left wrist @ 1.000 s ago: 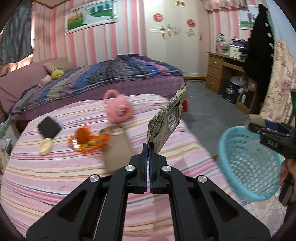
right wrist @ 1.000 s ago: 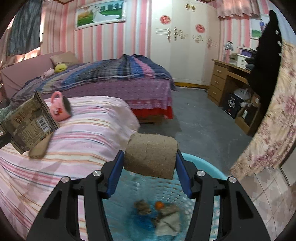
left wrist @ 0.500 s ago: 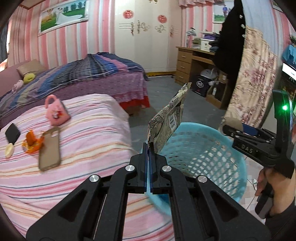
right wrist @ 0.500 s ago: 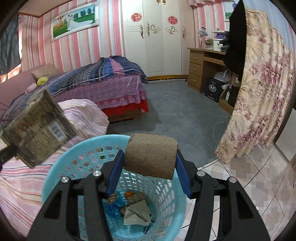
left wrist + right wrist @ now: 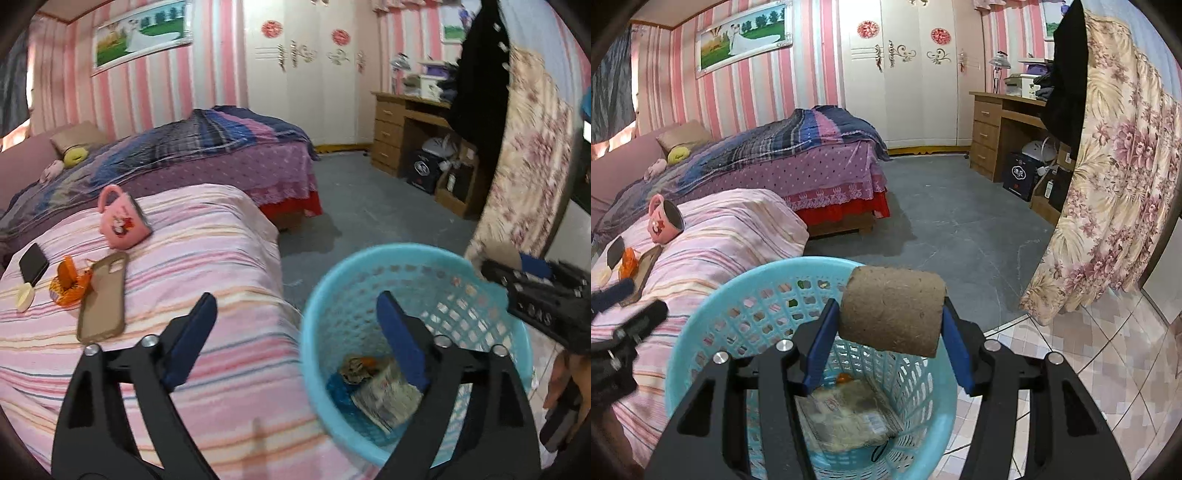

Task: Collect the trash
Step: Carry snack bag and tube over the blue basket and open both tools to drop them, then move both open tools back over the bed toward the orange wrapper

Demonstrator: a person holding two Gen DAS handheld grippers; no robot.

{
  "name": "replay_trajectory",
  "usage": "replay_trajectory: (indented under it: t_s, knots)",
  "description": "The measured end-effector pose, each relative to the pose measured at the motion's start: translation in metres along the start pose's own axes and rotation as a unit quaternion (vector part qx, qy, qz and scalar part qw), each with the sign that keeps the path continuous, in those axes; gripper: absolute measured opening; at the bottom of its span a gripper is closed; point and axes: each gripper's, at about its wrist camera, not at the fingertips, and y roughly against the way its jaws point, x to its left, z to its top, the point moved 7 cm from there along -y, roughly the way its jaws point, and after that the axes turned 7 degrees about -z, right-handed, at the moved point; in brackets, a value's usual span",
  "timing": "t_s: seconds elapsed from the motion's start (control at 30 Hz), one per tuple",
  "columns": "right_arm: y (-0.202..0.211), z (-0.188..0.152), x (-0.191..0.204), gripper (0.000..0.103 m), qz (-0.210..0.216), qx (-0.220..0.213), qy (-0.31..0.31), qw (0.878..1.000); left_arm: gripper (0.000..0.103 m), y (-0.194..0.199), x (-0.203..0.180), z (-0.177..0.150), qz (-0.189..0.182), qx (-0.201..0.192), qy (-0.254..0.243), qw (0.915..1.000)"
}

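While the printed wrapper [image 5: 384, 400] lies flat at the bottom of the blue basket [image 5: 321, 295], among a few smaller scraps, we judge the dropping step done for that piece. Our left gripper [image 5: 295, 321] hangs over the basket's near rim with its fingers wide apart and nothing between them. Our right gripper [image 5: 890, 314] is clamped on a brown cardboard roll [image 5: 892, 308], held above the basket's far rim, so we read the roll as the next thing to go in: the move calls for bringing it over the middle of the opening and only then spreading the fingers, lest it bounce off the rim onto the floor.

Beside the basket stands the striped bed [image 5: 221, 258]. Near its left edge lie an orange wrapper [image 5: 68, 282], a phone case [image 5: 101, 297], a small black card [image 5: 33, 263] and a pale disc [image 5: 25, 296], with a pink mug [image 5: 122, 219] on its side beyond them. We take the orange wrapper for the likeliest trash left.
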Motion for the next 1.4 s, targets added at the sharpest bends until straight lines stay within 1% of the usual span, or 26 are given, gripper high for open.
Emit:
replay_trajectory:
  t_s: [0.13, 0.17, 0.23, 0.33, 0.43, 0.47, 0.53, 0.67, 0.8, 0.87, 0.97, 1.0, 1.07, 1.13, 1.23, 1.33, 1.4]
  knots:
    - [0.003, 0.002, 0.008, 0.056, -0.003, -0.006, 0.005, 1.000, 0.095, 0.006, 0.028, 0.009, 0.023, -0.013, 0.006, 0.9996]
    - [0.005, 0.004, 0.011, 0.058, -0.004, -0.012, 0.006, 1.000, 0.097, 0.007, 0.034, 0.010, 0.029, -0.015, 0.007, 0.9994]
    - [0.007, 0.005, 0.016, 0.080, -0.008, -0.021, 0.009, 1.000, 0.097, 0.010, 0.045, 0.012, 0.041, -0.019, 0.013, 0.9989]
    - [0.010, 0.008, 0.024, 0.086, -0.018, -0.030, 0.014, 0.999, 0.097, 0.013, 0.062, 0.012, 0.050, -0.018, 0.019, 0.9984]
    - [0.008, 0.011, 0.032, 0.094, -0.026, -0.025, 0.012, 0.999, 0.097, 0.019, 0.082, 0.010, 0.070, -0.020, 0.024, 0.9970]
    - [0.007, 0.012, 0.036, 0.095, -0.028, -0.024, 0.012, 0.999, 0.097, 0.020, 0.087, 0.009, 0.075, -0.020, 0.028, 0.9966]
    - [0.008, 0.016, 0.042, 0.096, -0.028, -0.024, 0.011, 0.999, 0.097, 0.023, 0.100, 0.007, 0.081, -0.020, 0.038, 0.9958]
    - [0.010, 0.024, 0.062, 0.098, -0.015, -0.030, 0.008, 0.999, 0.097, 0.035, 0.128, 0.003, 0.096, -0.022, 0.056, 0.9936]
    - [0.012, 0.029, 0.104, 0.098, 0.006, -0.033, 0.028, 0.999, 0.097, 0.045, 0.160, -0.001, 0.111, -0.022, 0.069, 0.9911]
    - [0.013, 0.030, 0.116, 0.098, 0.012, -0.033, 0.034, 0.999, 0.097, 0.052, 0.182, -0.003, 0.127, -0.023, 0.069, 0.9892]
    - [0.015, 0.033, 0.155, 0.098, 0.033, -0.035, 0.051, 0.998, 0.098, 0.060, 0.210, -0.006, 0.148, -0.022, 0.070, 0.9863]
    - [0.015, 0.033, 0.159, 0.098, 0.035, -0.035, 0.052, 0.997, 0.098, 0.063, 0.218, -0.008, 0.153, -0.021, 0.071, 0.9855]
    - [0.015, 0.034, 0.182, 0.098, 0.050, -0.030, 0.057, 0.997, 0.098, 0.070, 0.243, -0.010, 0.167, -0.021, 0.074, 0.9829]
    - [0.015, 0.033, 0.197, 0.098, 0.057, -0.027, 0.061, 0.996, 0.098, 0.075, 0.263, -0.012, 0.179, -0.023, 0.079, 0.9803]
    - [0.016, 0.032, 0.223, 0.098, 0.068, -0.026, 0.069, 0.995, 0.098, 0.083, 0.298, -0.017, 0.195, -0.024, 0.098, 0.9755]
    - [0.016, 0.028, 0.249, 0.098, 0.080, -0.020, 0.075, 0.994, 0.098, 0.085, 0.332, -0.029, 0.198, -0.011, 0.127, 0.9719]
    - [0.016, 0.026, 0.258, 0.098, 0.083, -0.016, 0.079, 0.993, 0.098, 0.087, 0.350, -0.035, 0.204, -0.005, 0.139, 0.9691]
